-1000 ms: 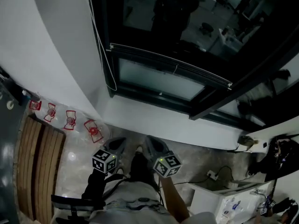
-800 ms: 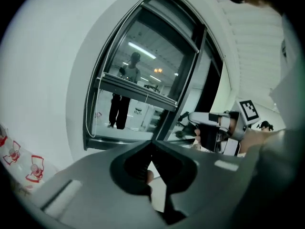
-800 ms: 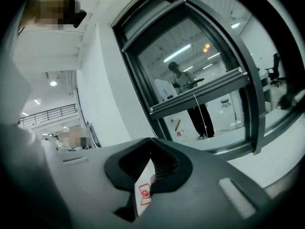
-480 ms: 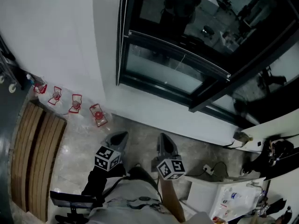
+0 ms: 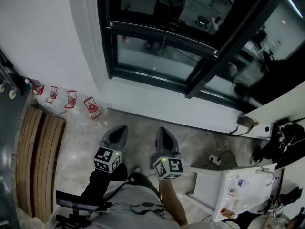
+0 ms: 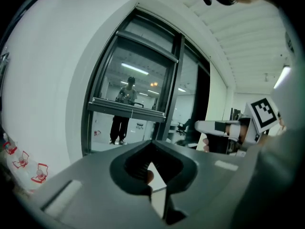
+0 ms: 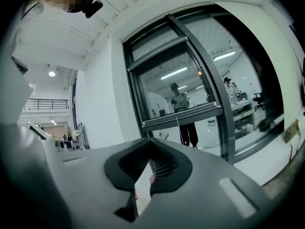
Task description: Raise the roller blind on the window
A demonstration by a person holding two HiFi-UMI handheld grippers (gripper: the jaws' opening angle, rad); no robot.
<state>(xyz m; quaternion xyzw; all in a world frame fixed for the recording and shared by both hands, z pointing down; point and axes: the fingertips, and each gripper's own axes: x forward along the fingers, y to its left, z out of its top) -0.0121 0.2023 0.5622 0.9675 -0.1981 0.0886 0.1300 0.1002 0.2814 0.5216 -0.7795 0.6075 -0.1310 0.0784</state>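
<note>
While I stand facing it, the window (image 5: 157, 56) fills the upper middle of the head view, dark-framed and set in a white wall. Its glass mirrors a lit room and a standing person.

A horizontal rail (image 5: 162, 36) crosses the window low down, and the gripper views show a second bar higher up. A thin cord (image 5: 163, 43) hangs from the middle of the lower rail, so I take that rail for the blind's bottom edge. I cannot be sure, because reflections show above the rail as well as below it, and I can make out no fabric.

The scene fits two stages. If the lower rail is the hem, the blind hangs most of the way down and nearly all the raising is left. If it is part of the frame, the blind may already be rolled up out of view.

I see no operating chain plainly.

My left claw (image 5: 121, 128) and right claw (image 5: 162, 129) sit side by side at lower centre, over the stone floor (image 5: 138, 123) and well apart from the window. Each has its jaws together on nothing, and neither touches the rail or the cord.
</note>
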